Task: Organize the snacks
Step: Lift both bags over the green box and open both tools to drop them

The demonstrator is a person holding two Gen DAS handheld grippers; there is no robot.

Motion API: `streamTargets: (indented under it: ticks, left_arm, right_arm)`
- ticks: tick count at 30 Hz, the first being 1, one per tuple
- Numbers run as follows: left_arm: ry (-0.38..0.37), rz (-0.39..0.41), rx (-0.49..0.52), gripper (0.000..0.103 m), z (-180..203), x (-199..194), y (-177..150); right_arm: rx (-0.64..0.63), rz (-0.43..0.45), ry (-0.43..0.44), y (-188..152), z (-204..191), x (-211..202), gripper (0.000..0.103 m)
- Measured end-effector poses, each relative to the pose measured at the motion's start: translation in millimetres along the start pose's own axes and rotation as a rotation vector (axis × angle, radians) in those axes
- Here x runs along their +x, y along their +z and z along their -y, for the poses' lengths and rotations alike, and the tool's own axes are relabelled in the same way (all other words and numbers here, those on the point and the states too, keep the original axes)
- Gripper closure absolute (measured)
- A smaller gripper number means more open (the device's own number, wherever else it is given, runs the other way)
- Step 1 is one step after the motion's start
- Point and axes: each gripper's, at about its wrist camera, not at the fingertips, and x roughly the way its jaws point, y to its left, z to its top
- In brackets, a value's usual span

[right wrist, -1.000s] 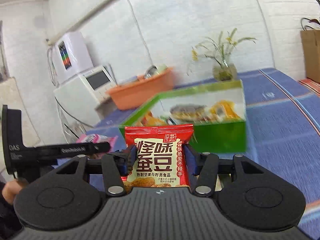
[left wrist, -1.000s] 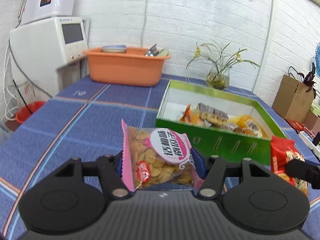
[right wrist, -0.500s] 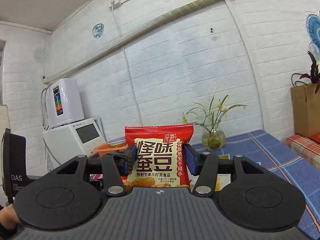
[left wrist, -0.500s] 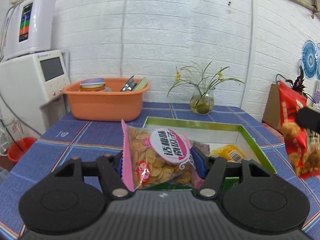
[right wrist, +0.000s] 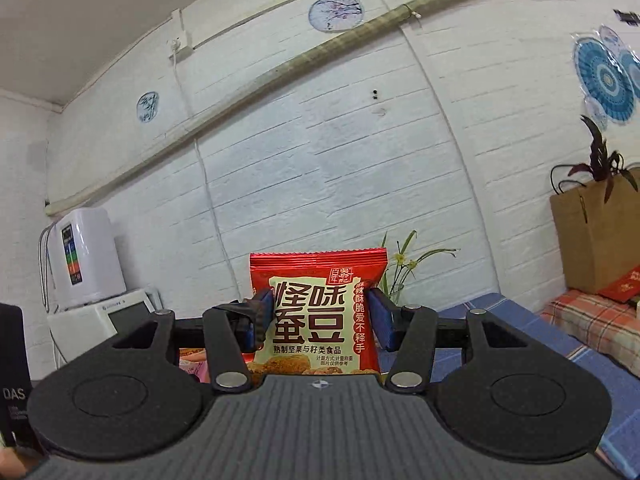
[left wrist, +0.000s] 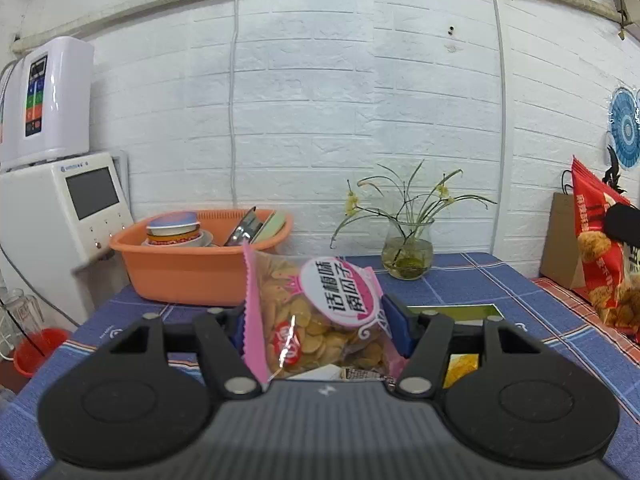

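Observation:
My left gripper (left wrist: 320, 326) is shut on a pink-edged clear packet of pumpkin seeds (left wrist: 316, 316), held upright above the table. Behind it only the far rim of the green snack box (left wrist: 452, 311) shows, with a yellow packet (left wrist: 460, 366) inside. My right gripper (right wrist: 318, 322) is shut on a red packet of broad beans (right wrist: 318, 312), raised and pointing level at the wall. That red packet (left wrist: 600, 248) also shows at the right edge of the left wrist view, with a black finger across it.
An orange tub (left wrist: 200, 268) of dishes stands at the table's back left beside a white appliance (left wrist: 60, 232). A glass vase (left wrist: 408, 252) with a plant stands at the back. A brown paper bag (right wrist: 596, 236) sits on the right. A red bucket (left wrist: 36, 350) stands on the floor left.
Both grippers have risen and tilted up with their packets still gripped. The green box has dropped almost out of both views, and the red packet has climbed at the left view's right edge.

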Motion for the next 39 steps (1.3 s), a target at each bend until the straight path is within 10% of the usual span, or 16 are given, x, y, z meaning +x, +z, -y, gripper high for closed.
streamTargets:
  ticks: [39]
  left_arm:
    - [0.008,-0.006,0.053,0.024,22.0,29.3,-31.6]
  right_arm:
    - [-0.045,-0.278,-0.106,-66.6,8.4,56.6,0.011]
